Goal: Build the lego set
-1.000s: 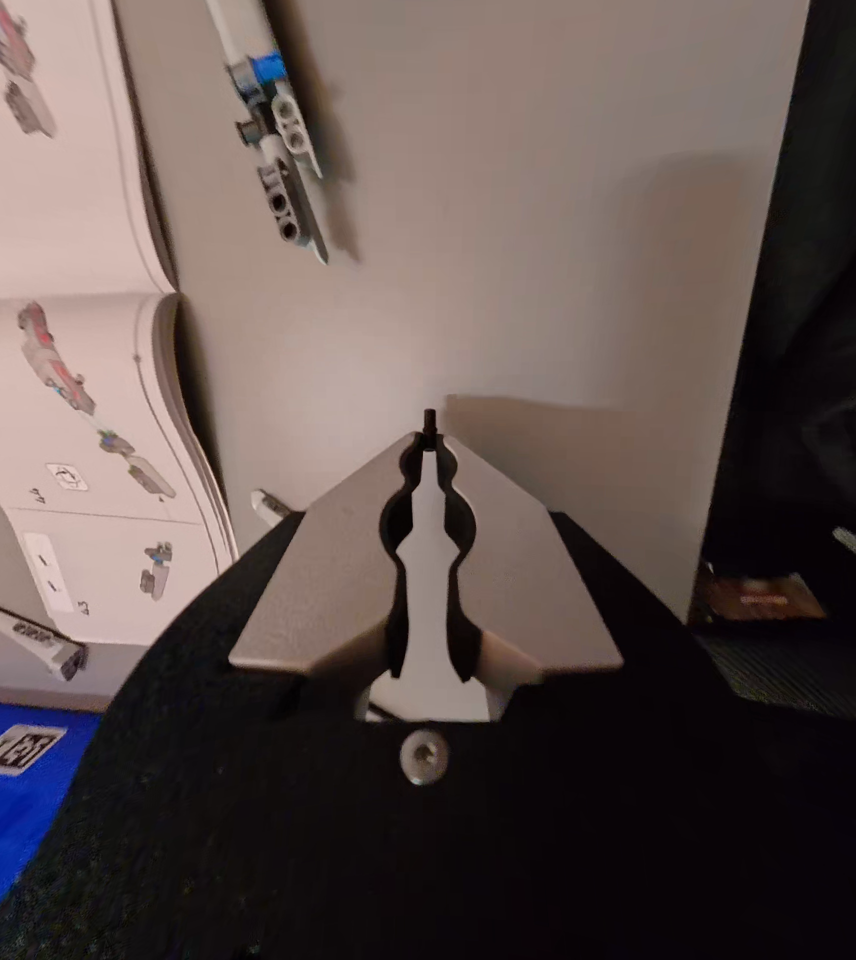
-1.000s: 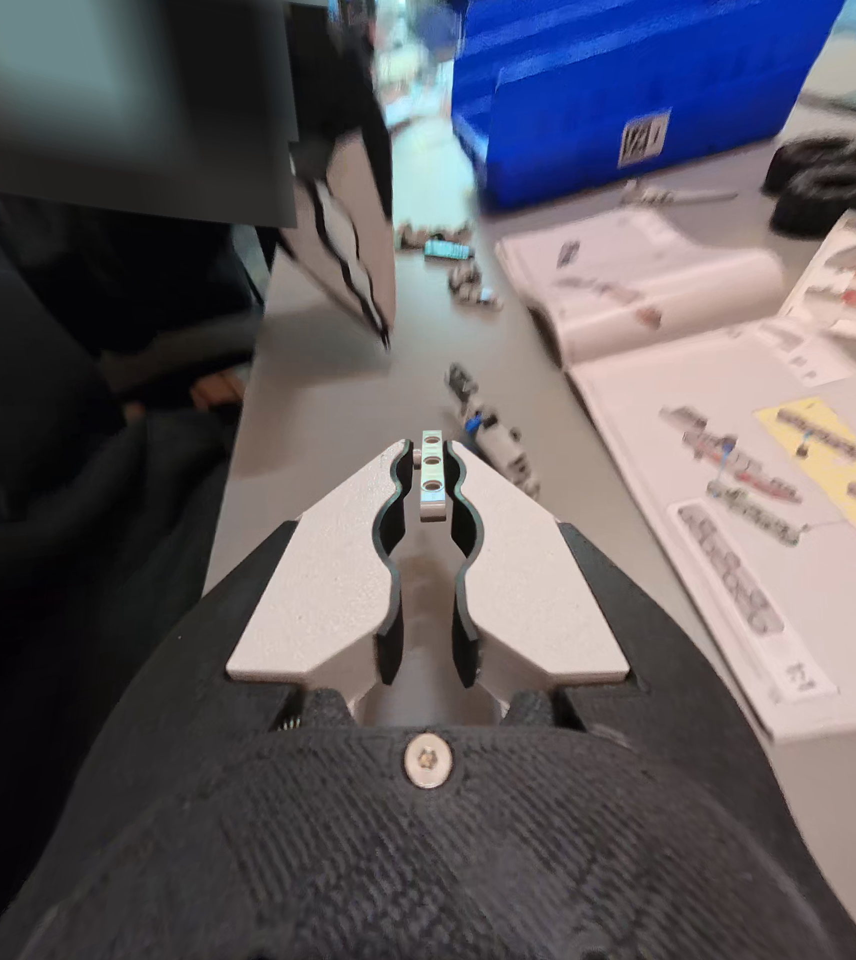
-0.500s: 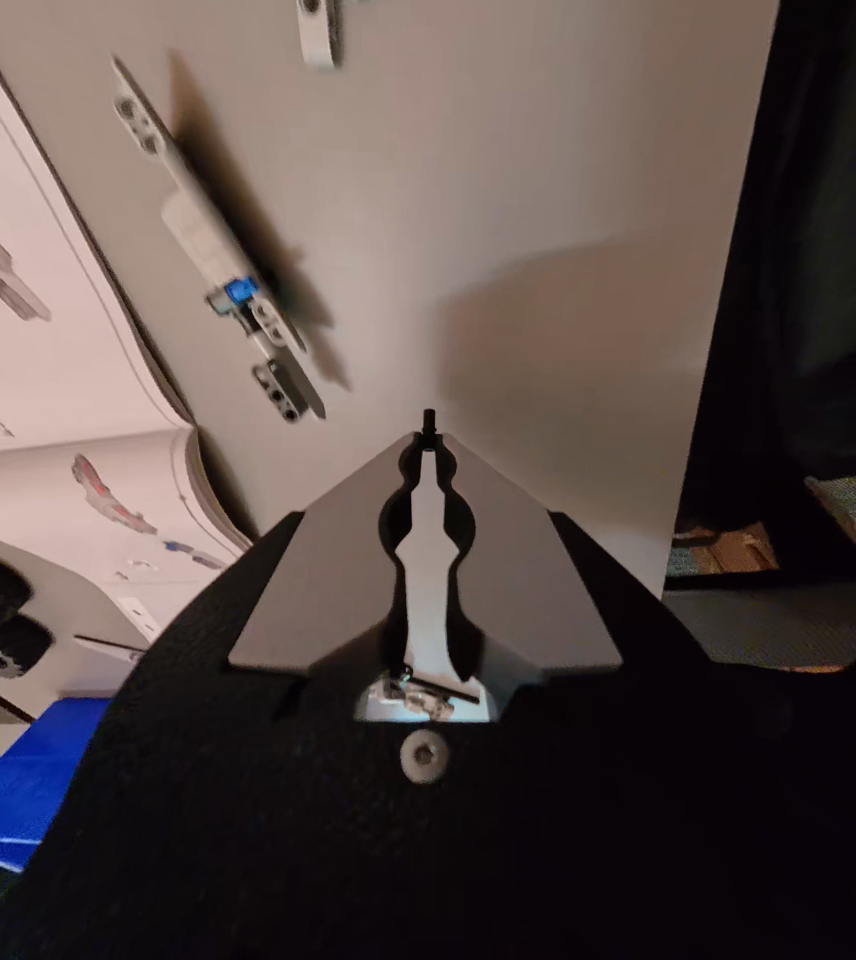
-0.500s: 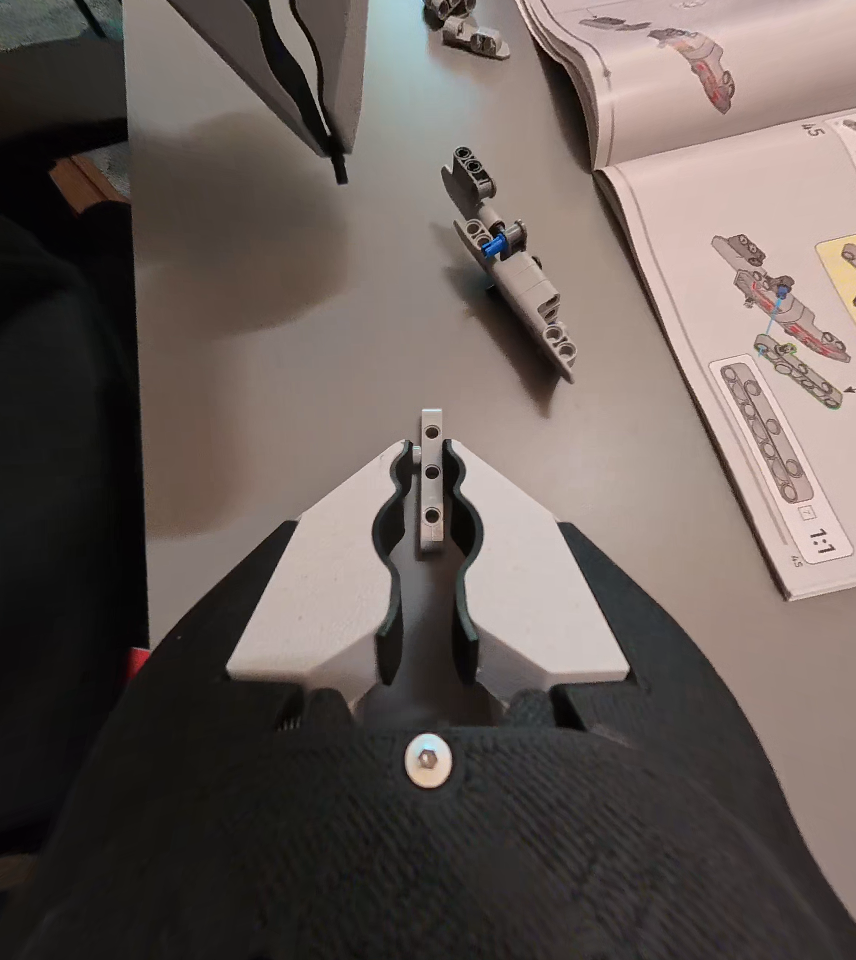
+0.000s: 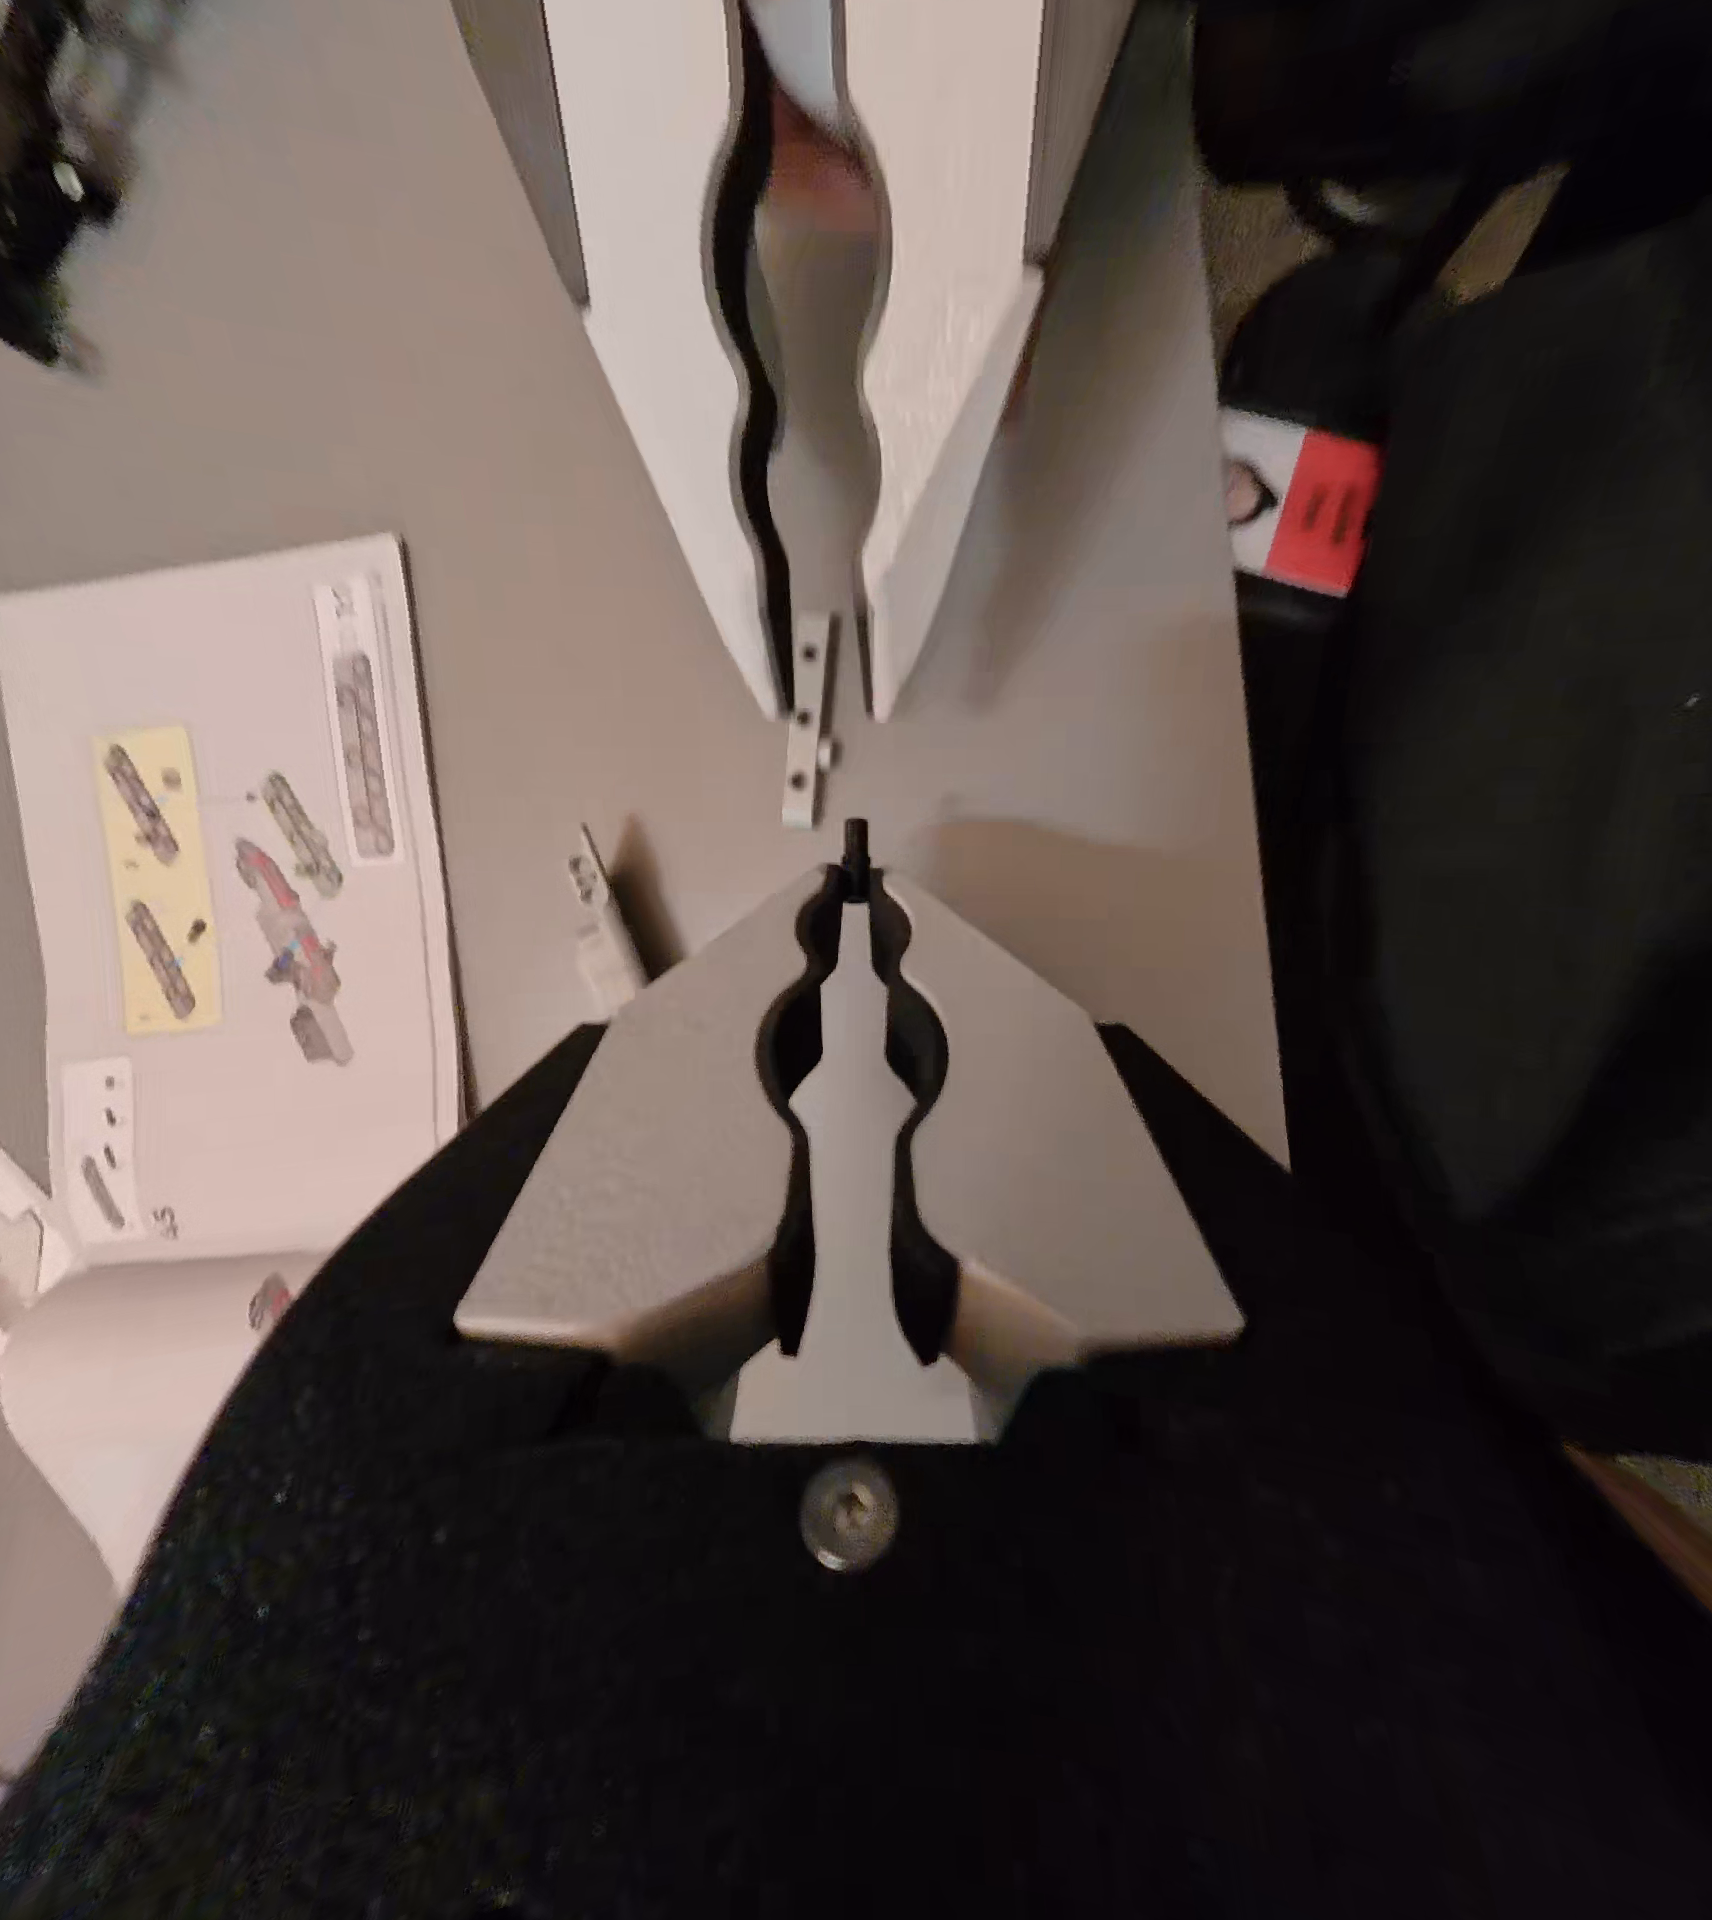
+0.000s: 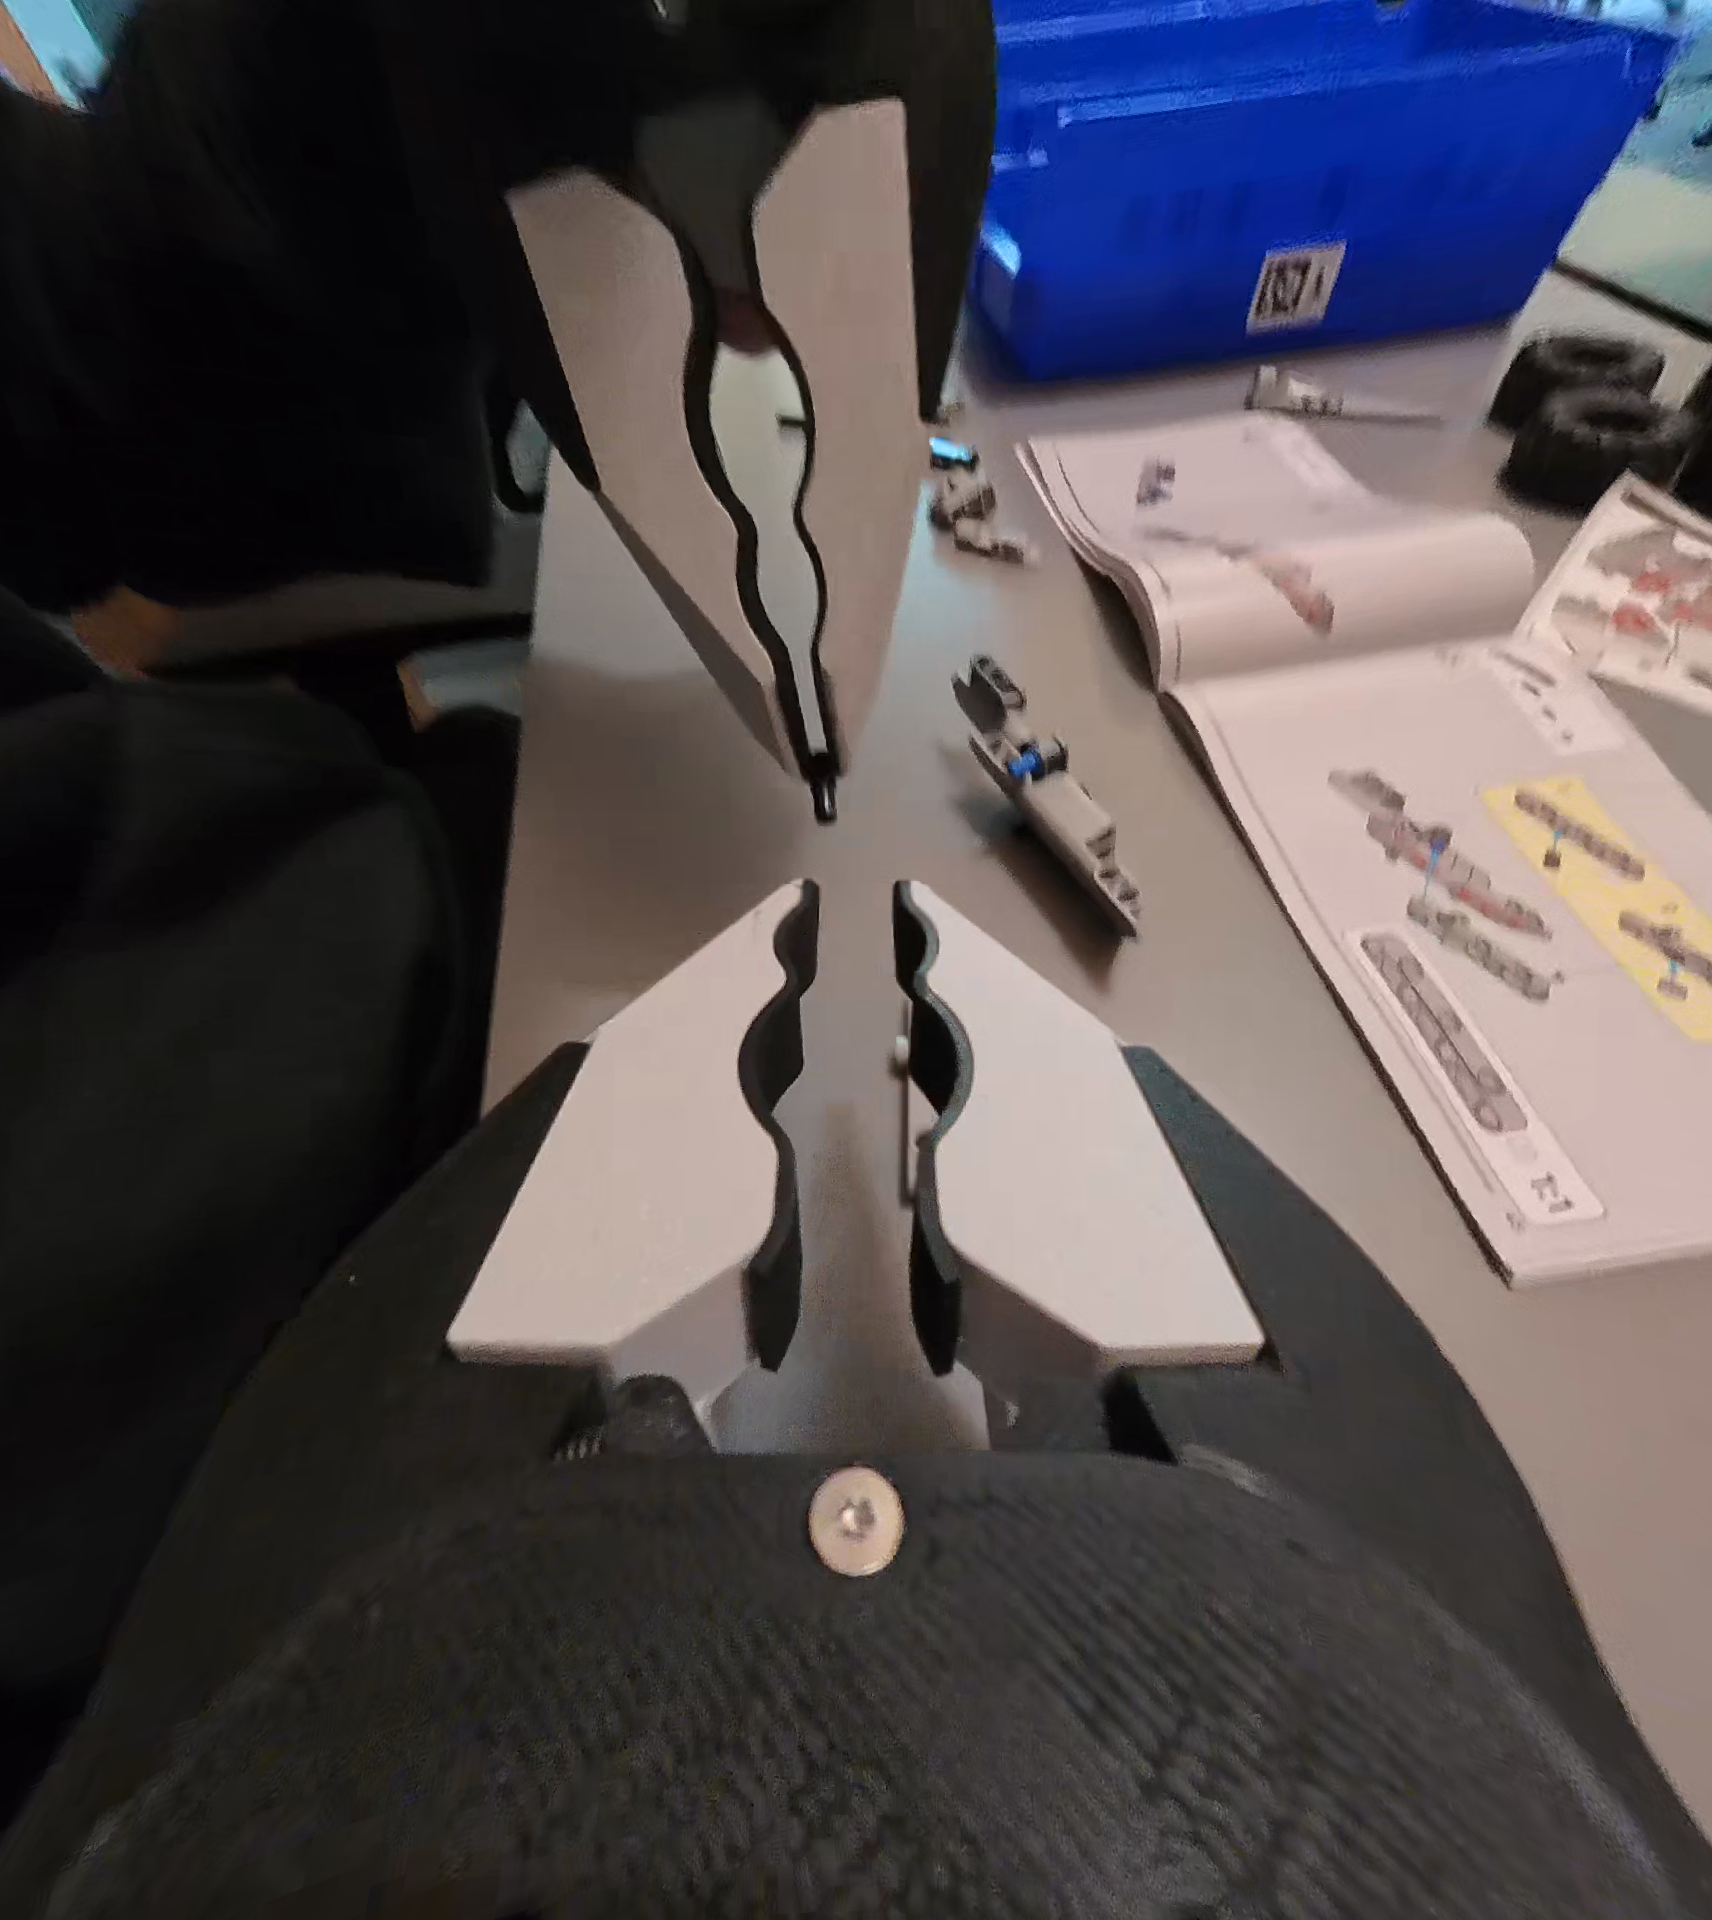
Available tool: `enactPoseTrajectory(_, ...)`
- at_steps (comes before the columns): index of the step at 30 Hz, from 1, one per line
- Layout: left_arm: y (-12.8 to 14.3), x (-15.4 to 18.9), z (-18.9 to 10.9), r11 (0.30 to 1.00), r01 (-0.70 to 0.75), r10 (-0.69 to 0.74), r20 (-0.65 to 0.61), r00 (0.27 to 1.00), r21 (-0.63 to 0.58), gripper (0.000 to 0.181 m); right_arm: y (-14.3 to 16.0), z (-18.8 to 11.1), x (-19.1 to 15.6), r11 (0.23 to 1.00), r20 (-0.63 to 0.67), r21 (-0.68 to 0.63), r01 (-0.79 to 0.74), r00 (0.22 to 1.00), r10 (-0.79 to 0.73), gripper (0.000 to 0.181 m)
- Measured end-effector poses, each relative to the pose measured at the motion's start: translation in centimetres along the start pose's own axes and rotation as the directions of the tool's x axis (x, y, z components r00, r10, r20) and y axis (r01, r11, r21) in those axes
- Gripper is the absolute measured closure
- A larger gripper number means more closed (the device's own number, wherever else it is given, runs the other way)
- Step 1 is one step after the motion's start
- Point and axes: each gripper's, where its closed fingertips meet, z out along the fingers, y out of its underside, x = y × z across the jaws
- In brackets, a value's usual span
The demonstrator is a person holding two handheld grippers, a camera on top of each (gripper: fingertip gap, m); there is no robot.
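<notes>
My left gripper (image 5: 854, 902) is shut on a small black pin (image 5: 854, 854) that pokes out of its tips. It also shows in the right wrist view (image 6: 816, 753), pointing down with the pin (image 6: 823, 798). My right gripper (image 6: 854, 906) faces it tip to tip, jaws apart. A light grey beam with holes (image 5: 810, 727) lies loosely against one of its fingers and pokes past the tips of the right gripper (image 5: 824, 707). In the right wrist view it is a thin sliver (image 6: 902, 1101). The pin is a short way from the beam's end.
A grey sub-assembly with a blue pin (image 6: 1039, 805) lies on the grey table (image 6: 644, 935), also partly in view (image 5: 603, 935). The open instruction booklet (image 6: 1454, 935) lies beside it. A blue bin (image 6: 1299, 177), black tyres (image 6: 1662, 416) and small loose parts (image 6: 971, 509) are farther back. The table edge (image 5: 1247, 831) is close.
My right jaws have opened from their grip on the beam, which now sits loose against one finger. The grippers have swung to face each other, bringing the pin near the beam.
</notes>
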Motion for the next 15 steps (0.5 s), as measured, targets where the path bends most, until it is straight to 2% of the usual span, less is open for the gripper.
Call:
enactPoseTrajectory(3, -0.9, -0.1, 0.2, 0.999, 0.016, -0.016, 0.002, 1.0, 0.043, 0.18, -0.5, 0.4, -0.2, 0.998, -0.017, 0.007, 0.062, 0.998, -0.061, 0.166)
enactPoseTrajectory(8, -1.0, -0.7, 0.7, 0.993, 0.096, -0.096, -0.011, 0.995, 0.071, 0.18, -0.9, 1.0, -0.6, 0.977, -0.052, -0.031, 0.211, 0.976, -0.212, 0.174)
enactPoseTrajectory(12, -0.9, -1.4, 0.5, 0.977, 0.179, -0.18, -0.004, 0.984, 0.115, 0.18, -0.9, 1.1, 0.4, 0.955, -0.135, -0.092, 0.283, 0.946, -0.294, 0.177)
enactPoseTrajectory(15, -0.7, -1.6, 0.3, 0.967, 0.216, -0.217, -0.01, 0.976, 0.132, 0.18, -0.9, 1.2, 0.5, 0.946, -0.149, -0.096, 0.309, 0.935, -0.321, 0.174)
